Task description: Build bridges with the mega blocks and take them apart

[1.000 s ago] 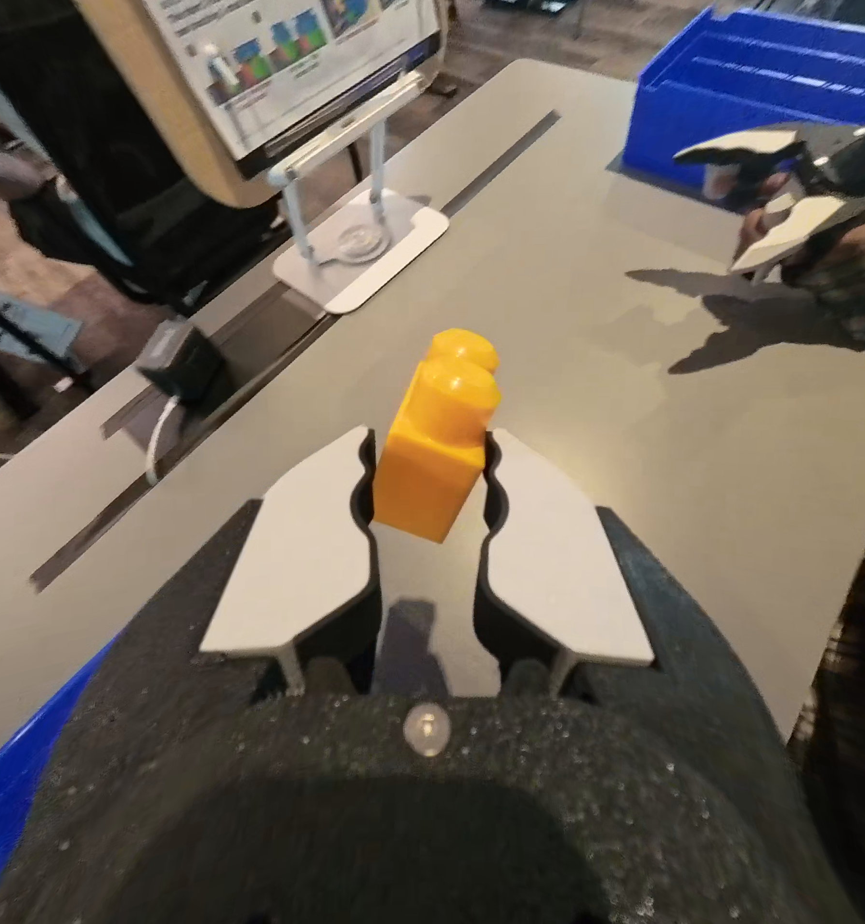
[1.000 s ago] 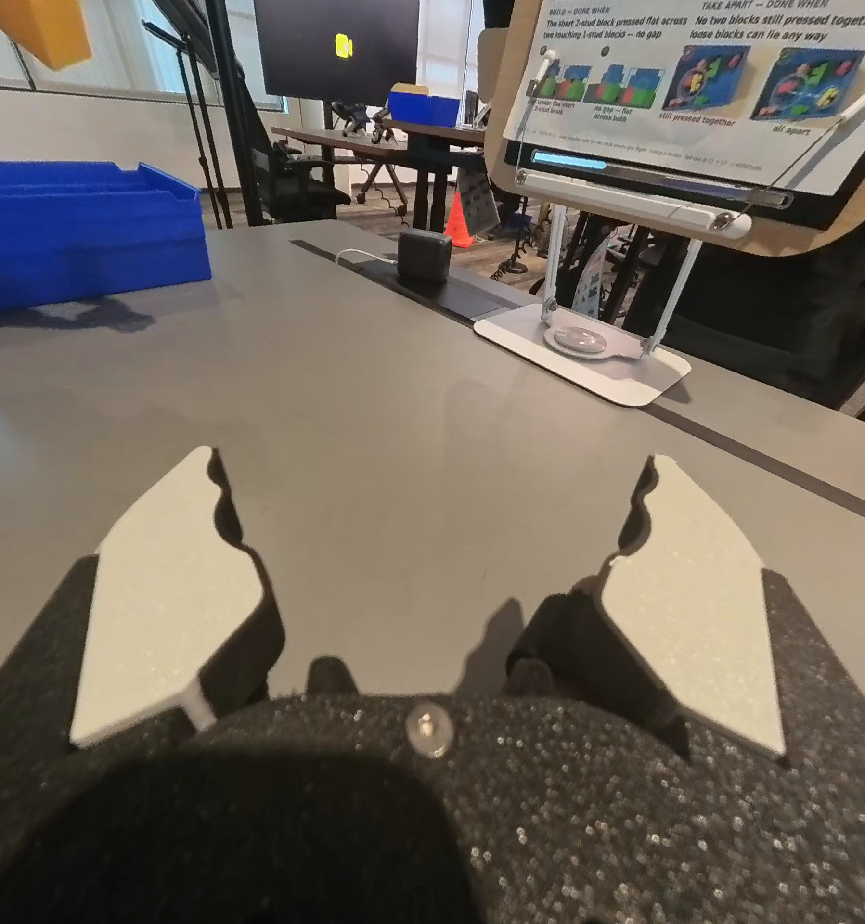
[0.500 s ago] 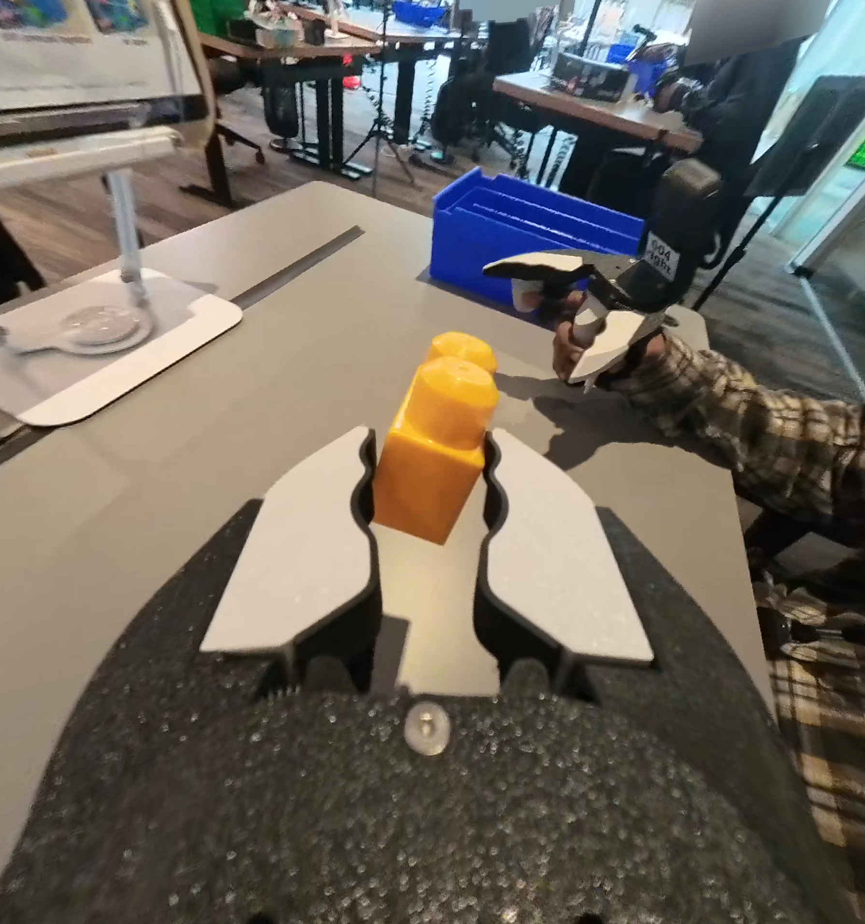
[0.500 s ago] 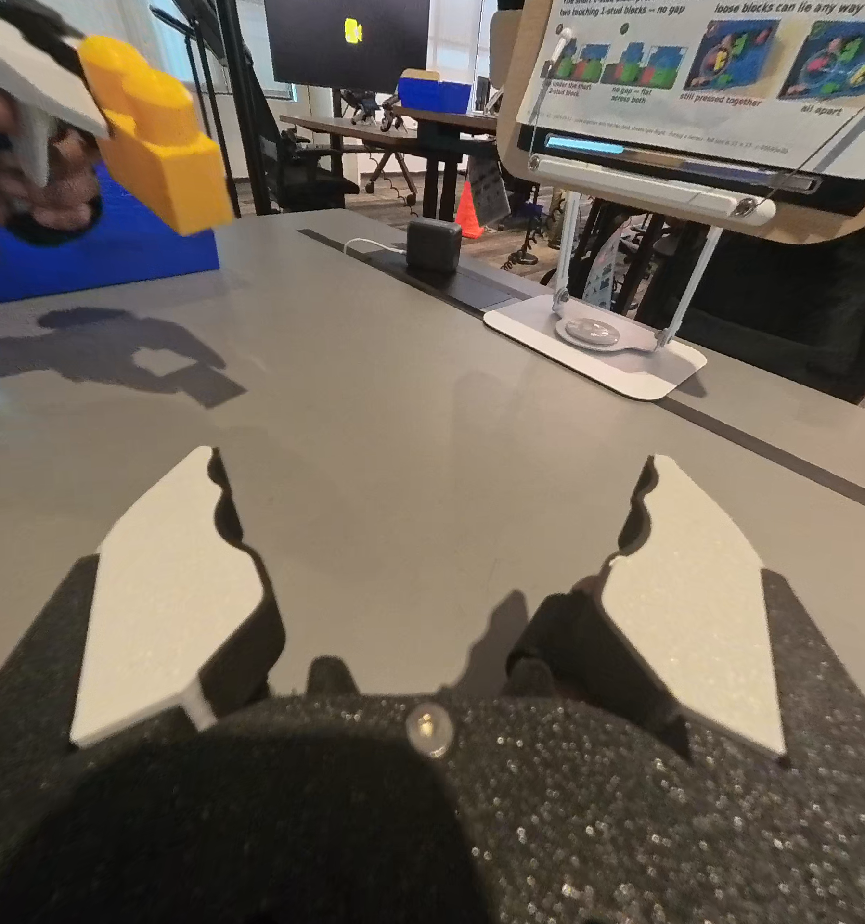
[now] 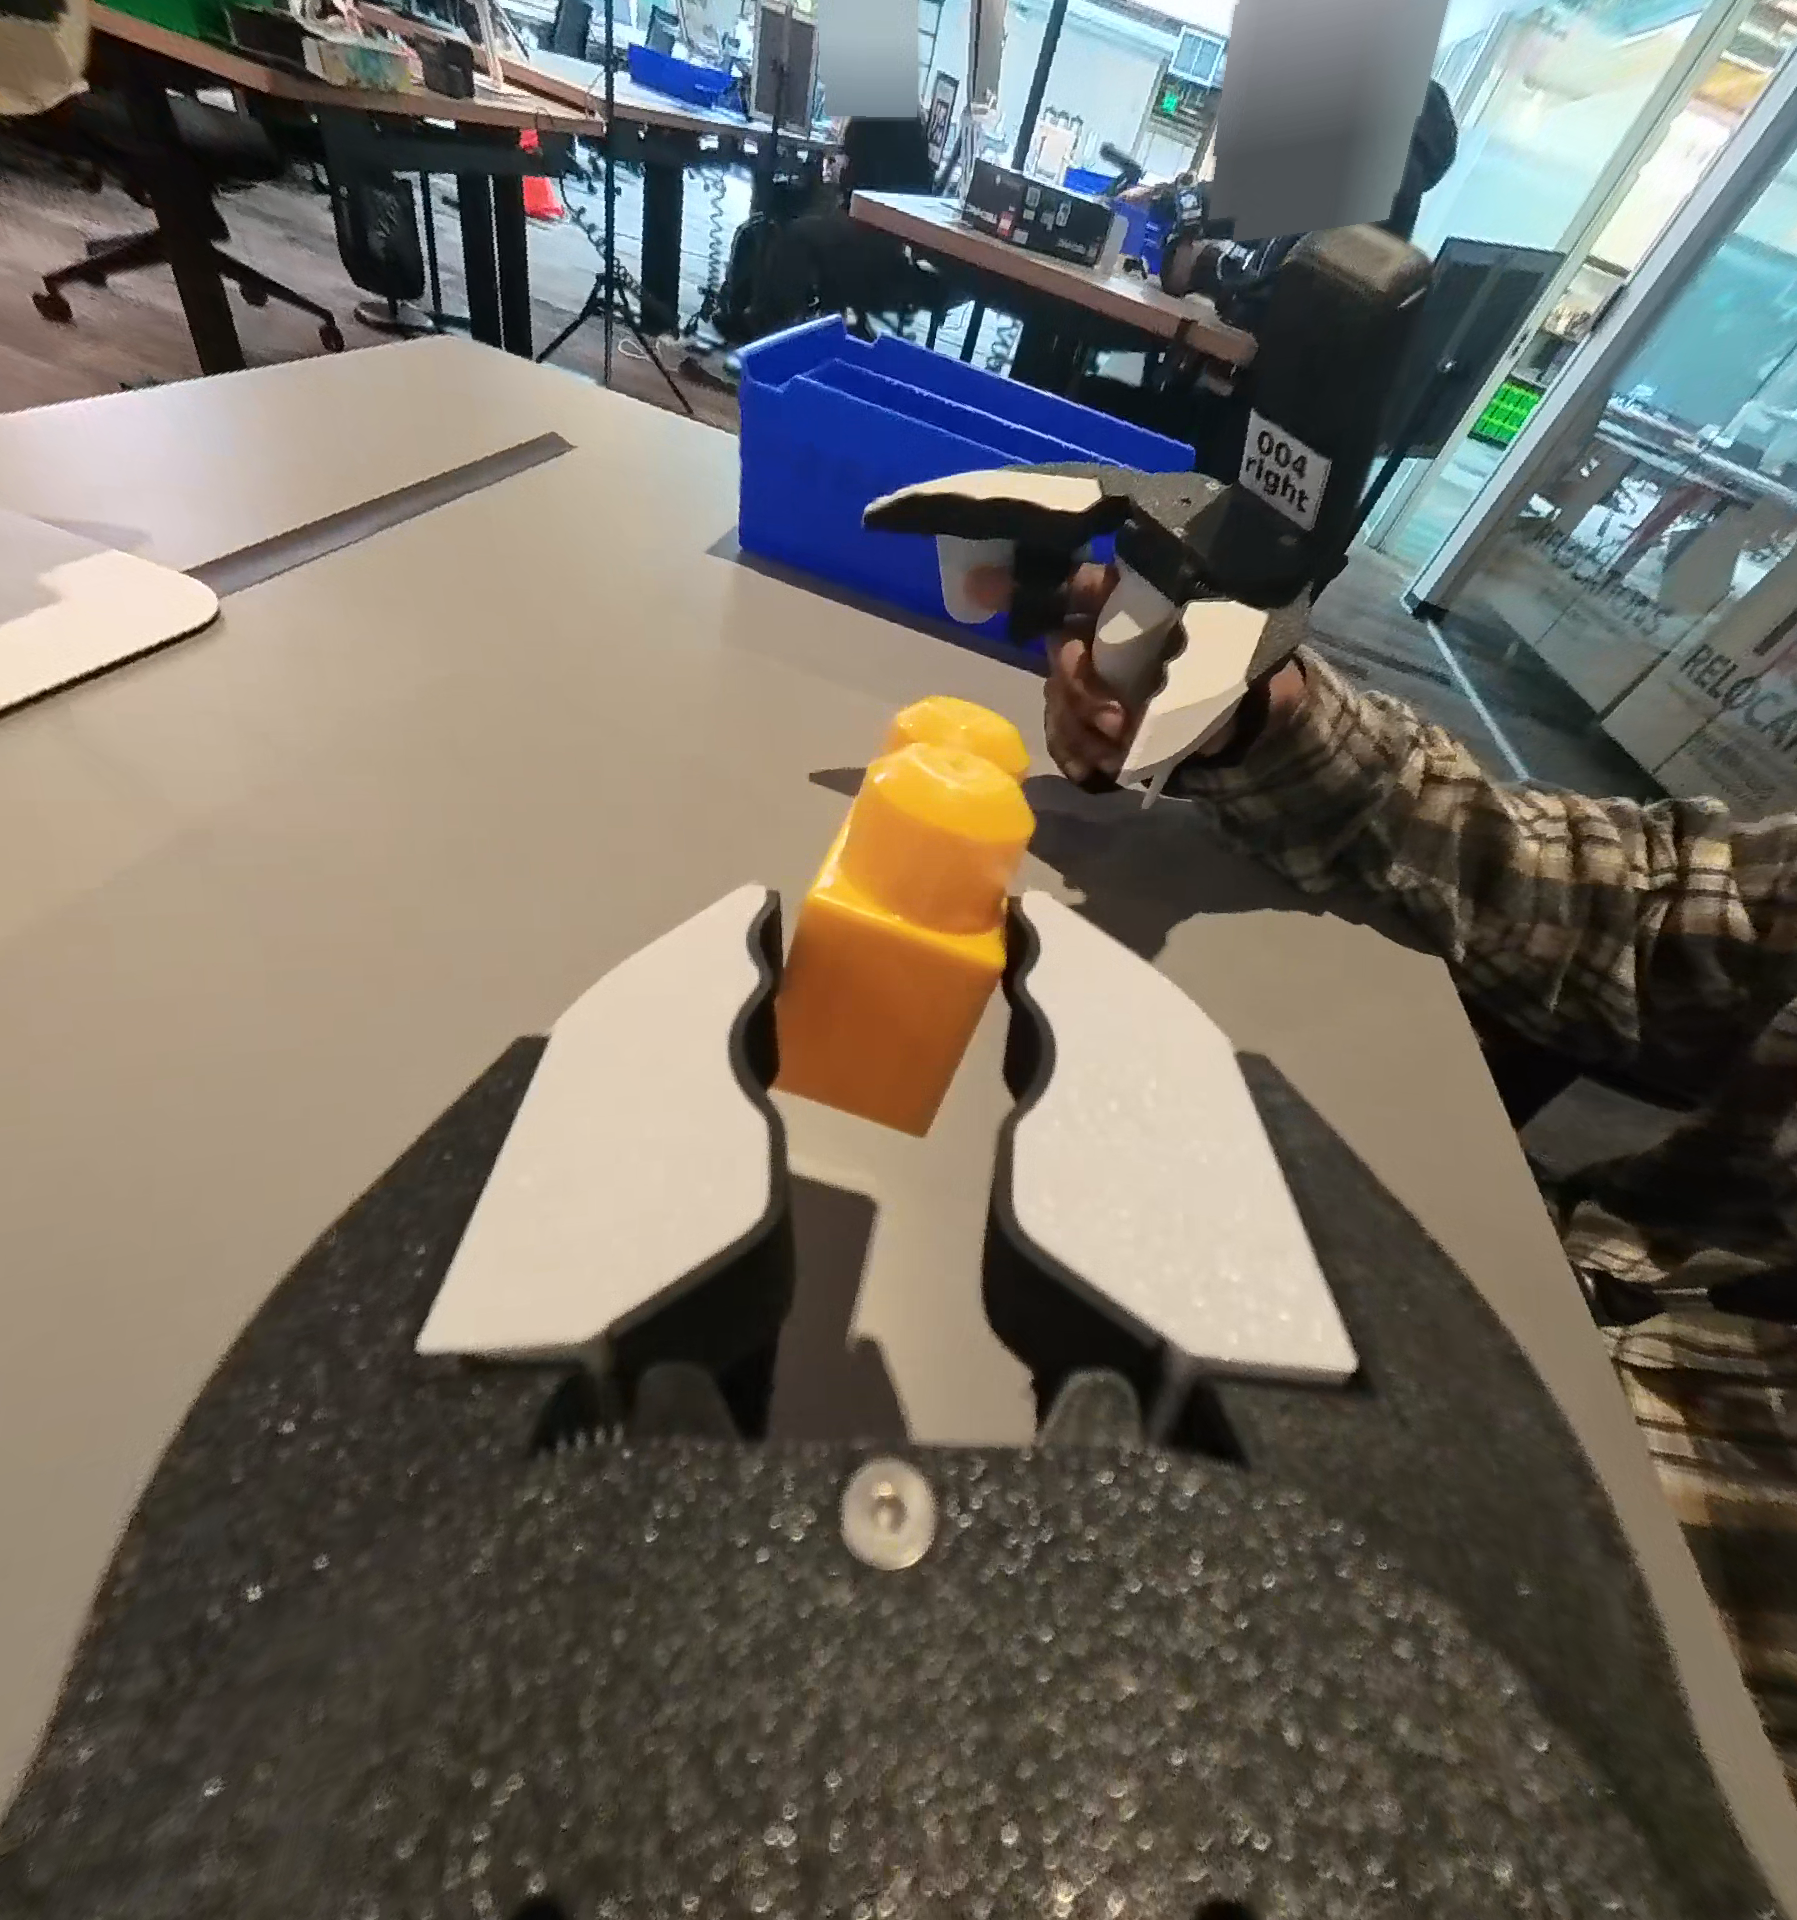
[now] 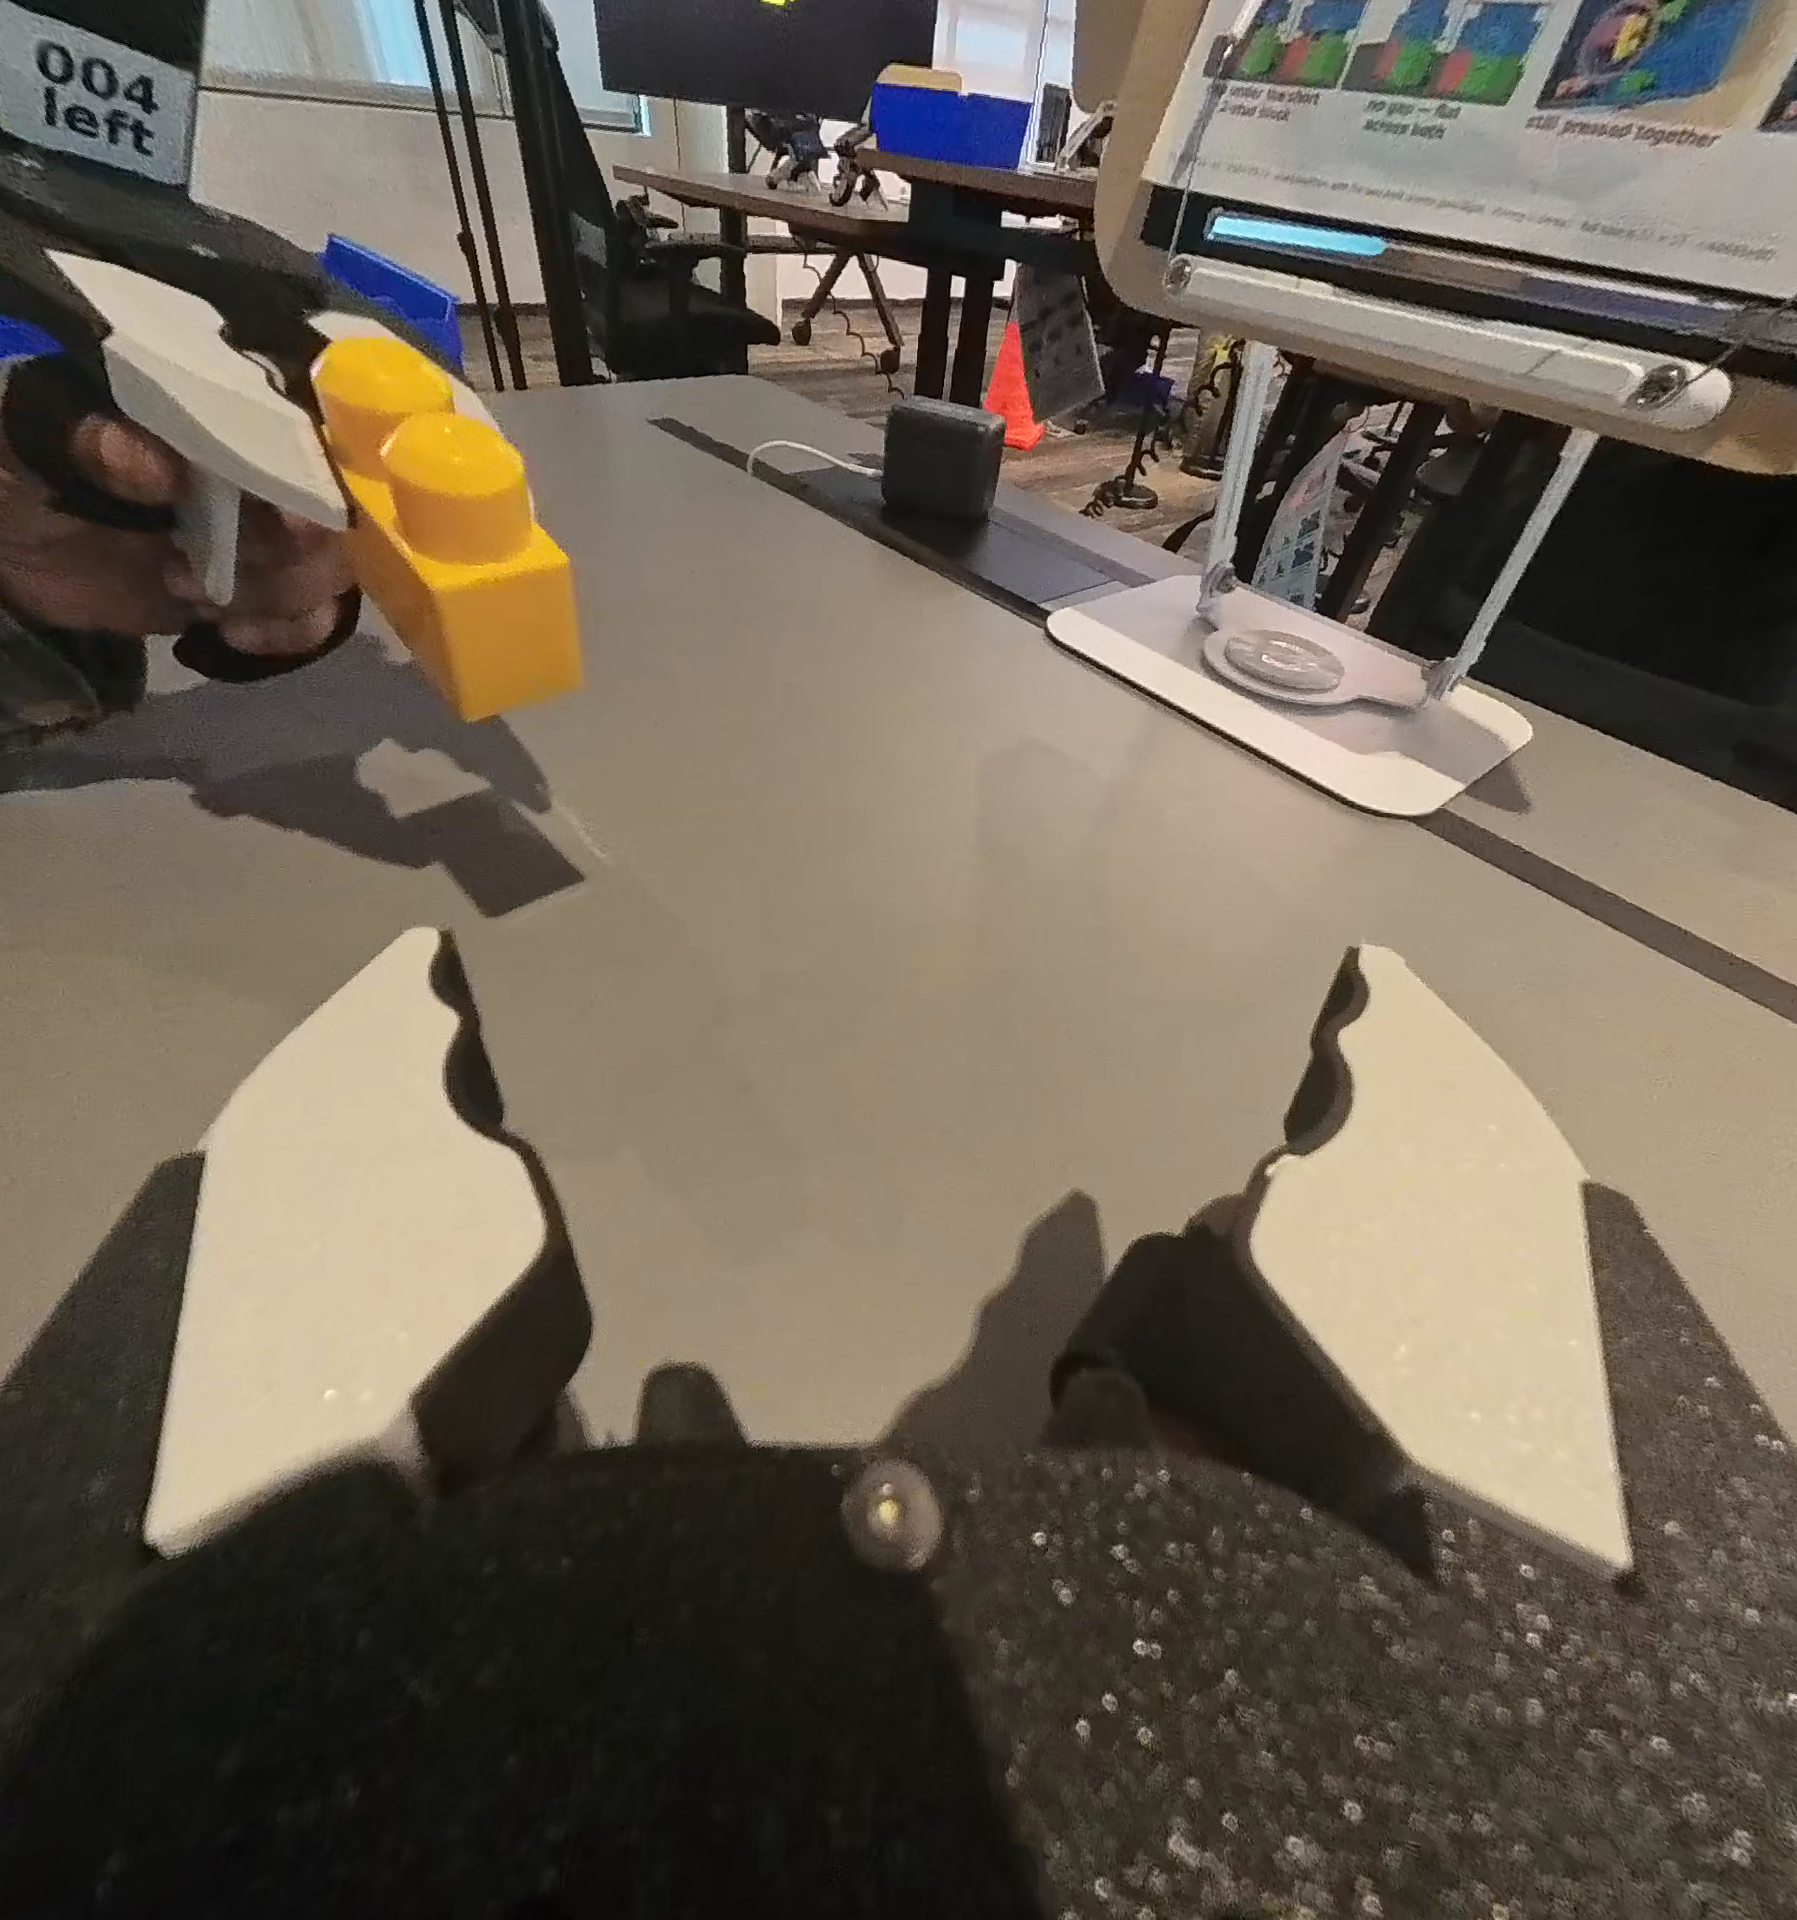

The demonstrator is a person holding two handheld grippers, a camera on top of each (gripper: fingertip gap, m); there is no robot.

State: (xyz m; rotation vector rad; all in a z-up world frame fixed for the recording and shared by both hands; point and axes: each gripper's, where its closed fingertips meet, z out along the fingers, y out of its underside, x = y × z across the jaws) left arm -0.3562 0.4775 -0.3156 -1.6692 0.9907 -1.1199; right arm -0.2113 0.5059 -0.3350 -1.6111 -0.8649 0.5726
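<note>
My left gripper (image 5: 886,935) is shut on an orange two-stud mega block (image 5: 899,945) and holds it in the air above the grey table (image 5: 354,831), studs up. In the right wrist view the left gripper (image 6: 302,436) with the same block (image 6: 458,561) is at the upper left, casting a shadow on the table. My right gripper (image 6: 899,997) is open and empty, low over the bare table. It also shows in the left wrist view (image 5: 1039,623), open, beyond the block, held by a hand in a plaid sleeve.
A blue bin (image 5: 935,478) stands at the far table edge behind the right gripper. A white stand base (image 6: 1289,696) holding an instruction board (image 6: 1496,135) is at the right. A small black box with a cable (image 6: 941,457) sits on the table's dark slot.
My left gripper has swung with the orange block toward the right gripper and lower over the table. The right gripper has stayed open and nearly still.
</note>
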